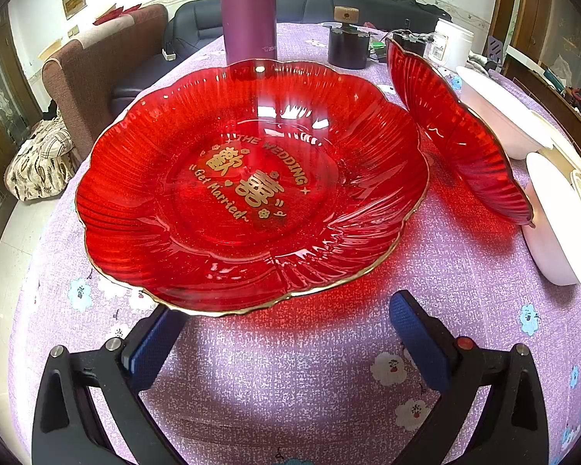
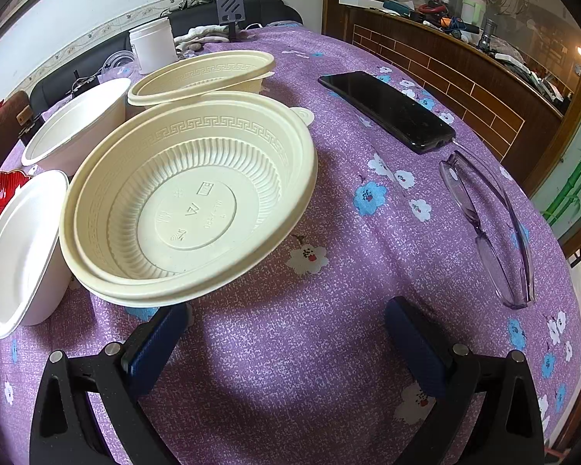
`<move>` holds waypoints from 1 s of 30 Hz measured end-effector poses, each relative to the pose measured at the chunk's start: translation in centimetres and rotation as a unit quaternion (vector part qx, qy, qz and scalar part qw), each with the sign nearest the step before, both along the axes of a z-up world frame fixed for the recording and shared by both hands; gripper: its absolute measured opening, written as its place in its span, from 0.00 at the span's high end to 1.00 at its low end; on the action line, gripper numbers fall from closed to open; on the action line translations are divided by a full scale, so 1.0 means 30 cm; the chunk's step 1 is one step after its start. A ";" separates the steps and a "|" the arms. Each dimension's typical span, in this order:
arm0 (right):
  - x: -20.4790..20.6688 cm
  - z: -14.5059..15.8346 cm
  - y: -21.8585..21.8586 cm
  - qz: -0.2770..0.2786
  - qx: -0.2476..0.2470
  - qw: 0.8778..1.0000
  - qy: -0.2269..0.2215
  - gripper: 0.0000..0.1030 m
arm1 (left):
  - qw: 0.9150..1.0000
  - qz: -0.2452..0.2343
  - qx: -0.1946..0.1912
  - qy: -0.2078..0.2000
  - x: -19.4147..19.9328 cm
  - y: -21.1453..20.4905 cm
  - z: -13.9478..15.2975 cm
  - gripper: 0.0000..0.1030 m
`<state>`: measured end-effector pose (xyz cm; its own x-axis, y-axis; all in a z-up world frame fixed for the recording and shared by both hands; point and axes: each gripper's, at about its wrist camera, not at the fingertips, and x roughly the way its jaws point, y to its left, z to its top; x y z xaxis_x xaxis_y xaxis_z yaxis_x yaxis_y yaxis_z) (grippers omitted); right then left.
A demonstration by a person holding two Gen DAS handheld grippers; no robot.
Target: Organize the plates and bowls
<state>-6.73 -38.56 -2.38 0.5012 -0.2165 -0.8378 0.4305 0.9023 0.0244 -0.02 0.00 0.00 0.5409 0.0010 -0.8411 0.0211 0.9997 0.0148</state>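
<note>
Left gripper [image 1: 286, 312] low before red plate [image 1: 251, 186] on bench [image 1: 290, 379], jaws spread; right gripper [image 2: 286, 317] before cream bowl [image 2: 189, 205], jaws spread.

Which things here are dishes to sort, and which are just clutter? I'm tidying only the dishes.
For the job: red plates; cream bowls; white bowls.

Lying about: phone; glasses; purple flask; white jar.
</note>
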 end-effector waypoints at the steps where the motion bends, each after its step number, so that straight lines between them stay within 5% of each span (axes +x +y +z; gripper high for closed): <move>1: 0.004 0.000 -0.003 0.000 0.000 1.000 0.000 0.01 | 1.000 0.003 0.001 0.000 -0.002 -0.001 0.000 0.00; 8: -0.009 0.030 0.011 0.048 0.016 0.999 0.012 0.01 | 1.000 -0.013 -0.013 -0.006 -0.046 0.002 0.036 0.00; 11: -0.050 0.097 0.063 0.068 -0.029 0.997 -0.016 0.01 | 0.999 -0.027 -0.016 -0.025 -0.112 0.014 0.067 0.00; 19: -0.099 0.238 0.338 0.199 -0.081 0.972 -0.098 0.01 | 0.997 -0.024 0.007 -0.073 -0.190 0.083 0.168 0.00; 23: -0.079 0.254 0.462 0.225 -0.110 0.962 -0.108 0.01 | 0.996 -0.013 0.002 -0.083 -0.212 0.128 0.197 0.00; 30: -0.039 0.267 0.609 0.274 -0.087 0.952 -0.105 0.00 | 0.996 -0.007 0.005 -0.092 -0.228 0.168 0.211 0.00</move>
